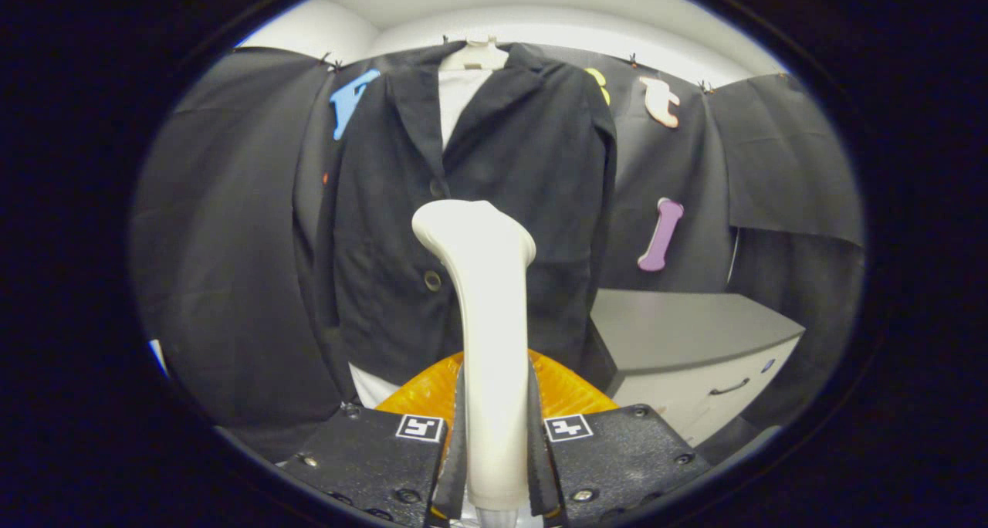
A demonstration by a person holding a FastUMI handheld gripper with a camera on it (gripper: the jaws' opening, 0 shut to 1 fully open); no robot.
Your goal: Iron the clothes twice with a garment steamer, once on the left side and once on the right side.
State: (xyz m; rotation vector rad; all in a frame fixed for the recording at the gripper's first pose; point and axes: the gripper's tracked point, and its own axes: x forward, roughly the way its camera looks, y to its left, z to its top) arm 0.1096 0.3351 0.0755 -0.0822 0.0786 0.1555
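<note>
The steamer (486, 312) stands upright in the middle of the frame, its handle pinched between the tongs (495, 443), both fingers pressing its sides low down, so the head rises clear above them and can be steered by tilting the wrist. The head is turned toward the jacket (463, 204), which hangs beyond it in the upper centre, buttoned over a white shirt (457, 96) on a pale hanger (480, 53); hanging keeps the cloth flat and open to a pass from top to hem. How near the head is to the cloth I cannot tell, as the fisheye flattens depth, though it seems to sit off the front near the lower button (432, 281), about on the jacket's centre line. An orange part (563, 393), probably the steamer's base or tank, shows just behind the fingers. Neither side looks started from here, so a shift to one lapel seems the next call. To the left of the jacket there is only hanging black cloth (231, 265), giving free room to swing. To the right a grey cabinet (695, 350) stands low beside the hem, its corner close to the jacket's edge, so a downward stroke on that side may want to stop short of it.
</note>
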